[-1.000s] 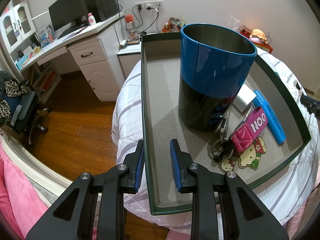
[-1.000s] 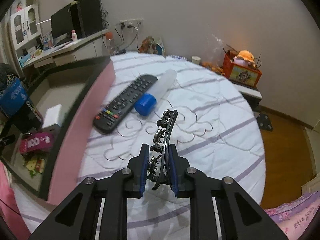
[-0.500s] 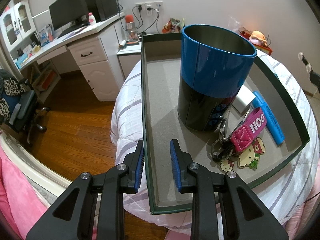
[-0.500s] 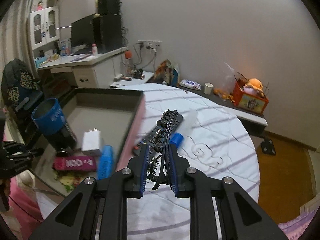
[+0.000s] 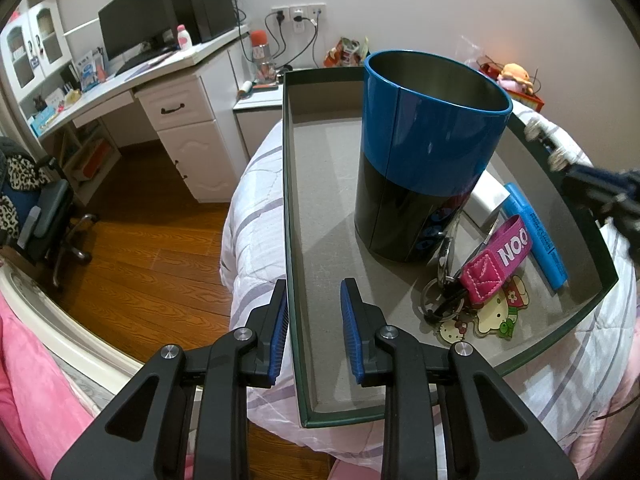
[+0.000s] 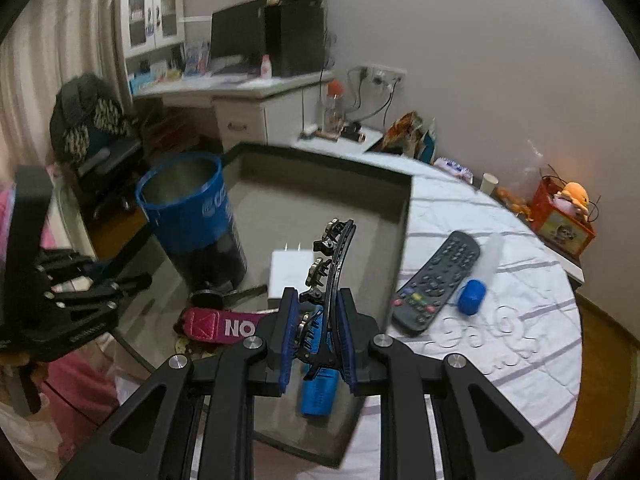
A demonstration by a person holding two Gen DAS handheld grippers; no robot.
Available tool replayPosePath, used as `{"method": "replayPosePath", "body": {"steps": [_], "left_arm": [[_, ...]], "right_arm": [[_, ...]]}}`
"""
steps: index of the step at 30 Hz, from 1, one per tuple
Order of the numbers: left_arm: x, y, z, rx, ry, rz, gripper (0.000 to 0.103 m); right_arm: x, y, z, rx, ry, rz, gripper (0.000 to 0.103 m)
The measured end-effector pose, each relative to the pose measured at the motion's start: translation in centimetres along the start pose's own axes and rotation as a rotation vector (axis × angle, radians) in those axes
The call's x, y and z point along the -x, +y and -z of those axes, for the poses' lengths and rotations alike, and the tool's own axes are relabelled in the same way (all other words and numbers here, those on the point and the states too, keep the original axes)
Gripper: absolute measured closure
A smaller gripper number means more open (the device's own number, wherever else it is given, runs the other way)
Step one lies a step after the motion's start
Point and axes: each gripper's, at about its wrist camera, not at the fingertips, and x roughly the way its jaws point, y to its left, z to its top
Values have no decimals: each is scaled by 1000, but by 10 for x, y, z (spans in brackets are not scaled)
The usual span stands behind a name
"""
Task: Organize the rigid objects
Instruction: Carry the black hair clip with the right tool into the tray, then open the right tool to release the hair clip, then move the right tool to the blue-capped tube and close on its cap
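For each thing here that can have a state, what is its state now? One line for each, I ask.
Left gripper: fingers astride the box wall, one each side.
Right gripper: shut on the hair clip, above the box.
Box: open, no lid.
Blue can: upright, open top, in the box.
Remote: flat on the bed, outside the box.
Bottle: lying down, blue cap on.

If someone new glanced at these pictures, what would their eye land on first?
Probably the tall blue-and-black tin, standing upright in the dark-rimmed tray on the bed. Next, the black hair clip pinched in the right gripper above the tray, while the left gripper straddles the tray's near wall.
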Motion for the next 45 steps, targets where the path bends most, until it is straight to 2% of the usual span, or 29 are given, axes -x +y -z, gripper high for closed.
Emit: {"method": "replayPosePath", "body": {"steps": [7,11,19,22,27,28,30,32,35,38,41,45], "left_arm": [[-1,0,-1,1,-2,8,78],[-2,1,-1,1,-2,9,78],[-2,1,-1,0,-3,10,77],[-1,1,0,0,-3,11,77],[-2,1,0,1,-3,11,77],[-1,1,0,0,-3,10,77],[-2,1,0,0,-3,11,77],[-1,1,0,1,-3,11,77],[-2,1,0,1,-4,11,78],[-1,1,0,2,-3,11,78],[-2,1,0,2,-3,11,78],[-2,1,1,3,-4,11,78]], "right_arm": [[-37,10,4,65,113,94,83],[-52,12,3,79,165,99,83],[-57,20,-3,68,178,8,83],[-59,20,-3,55,175,-35,83],[-50,13,-2,34,143,-36,82],[-43,11,-2,26,130,-28,80],[-32,7,-3,21,97,-4,64],[-14,-4,-3,-5,49,6,54],[7,-19,-2,-49,-7,13,54],[28,-45,3,-108,-49,61,53],[38,-71,9,-170,-65,112,46],[31,-95,17,-249,-40,144,45]]}}
